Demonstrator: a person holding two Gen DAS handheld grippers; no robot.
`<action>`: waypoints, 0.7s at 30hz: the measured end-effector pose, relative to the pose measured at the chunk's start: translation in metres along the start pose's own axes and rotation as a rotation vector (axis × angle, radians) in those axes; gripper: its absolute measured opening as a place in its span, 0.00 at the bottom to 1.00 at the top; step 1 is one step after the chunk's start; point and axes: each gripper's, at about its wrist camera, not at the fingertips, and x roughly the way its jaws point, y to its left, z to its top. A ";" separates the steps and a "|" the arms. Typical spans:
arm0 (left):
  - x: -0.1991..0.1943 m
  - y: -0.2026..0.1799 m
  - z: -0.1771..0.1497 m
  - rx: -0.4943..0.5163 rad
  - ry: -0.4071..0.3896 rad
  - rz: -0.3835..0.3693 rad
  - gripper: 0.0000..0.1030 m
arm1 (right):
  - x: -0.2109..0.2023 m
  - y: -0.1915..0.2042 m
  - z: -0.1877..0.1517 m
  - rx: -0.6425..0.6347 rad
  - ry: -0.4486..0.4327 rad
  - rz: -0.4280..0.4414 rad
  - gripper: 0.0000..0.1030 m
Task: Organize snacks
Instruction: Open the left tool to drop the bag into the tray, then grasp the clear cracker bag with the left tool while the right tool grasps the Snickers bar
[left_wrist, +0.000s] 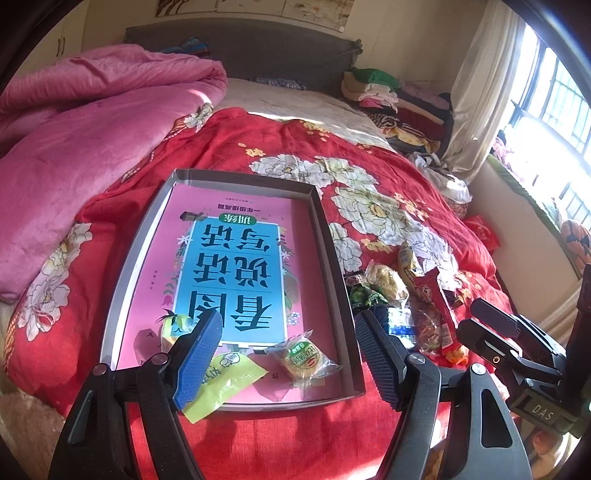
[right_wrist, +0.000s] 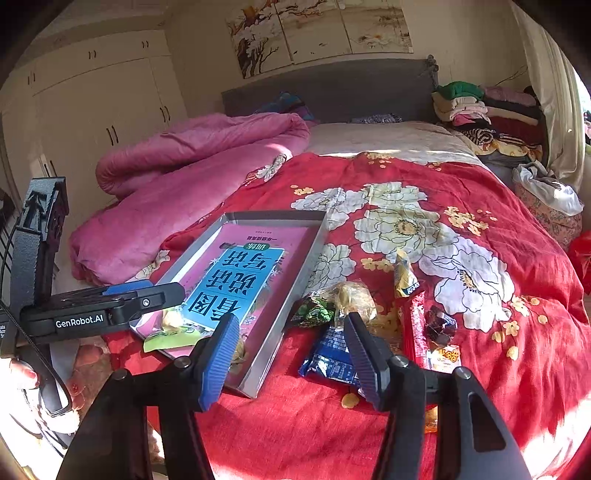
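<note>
Grey card forms the shallow box (left_wrist: 334, 258) where the sorted snacks lie, set on the bed with a pink book (left_wrist: 236, 266) flat on its floor. Near the box's close end sit a yellow-green packet (left_wrist: 225, 384), a round cake in clear wrap (left_wrist: 303, 360) with a green label, and a third small packet (left_wrist: 173, 326) half hidden behind the left gripper's blue pad. The left gripper (left_wrist: 288, 356) hangs over that end, jaws apart, nothing between them.

The unsorted pile lies just beside the box on its right: a blue packet (right_wrist: 332, 356), partly covered by the right gripper's finger, a green-wrapped sweet (right_wrist: 314, 312), a pale lumpy cake in clear wrap (right_wrist: 351, 295), a yellow tube-shaped packet (right_wrist: 404, 277), a long red packet (right_wrist: 415, 328) and a dark foil sweet (right_wrist: 439, 326). Their print is too small to read. The right gripper (right_wrist: 291, 363) hovers over the gap between box and pile, jaws apart and empty.

Below all this spreads a red quilt with white flowers (right_wrist: 406, 229), a pink blanket (right_wrist: 177, 192) bunched at the left, a grey headboard (right_wrist: 332, 88), folded clothes (right_wrist: 476, 107) stacked in the corner, cream wardrobes (right_wrist: 96, 96) and a painted panel (right_wrist: 317, 33) on the wall. A curtained window (left_wrist: 546, 96) glares white.

The book's large Chinese title reads upside down from here. "GenRobot.AI" shows on the left gripper's body in the right wrist view.
</note>
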 end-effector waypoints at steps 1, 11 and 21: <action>0.000 -0.002 0.000 0.004 0.000 -0.002 0.74 | -0.002 -0.004 -0.001 0.010 -0.003 -0.005 0.57; -0.002 -0.027 -0.002 0.053 0.008 -0.018 0.74 | -0.019 -0.034 -0.007 0.056 -0.032 -0.061 0.57; 0.004 -0.047 -0.005 0.088 0.037 -0.038 0.74 | -0.024 -0.059 -0.012 0.102 -0.027 -0.090 0.57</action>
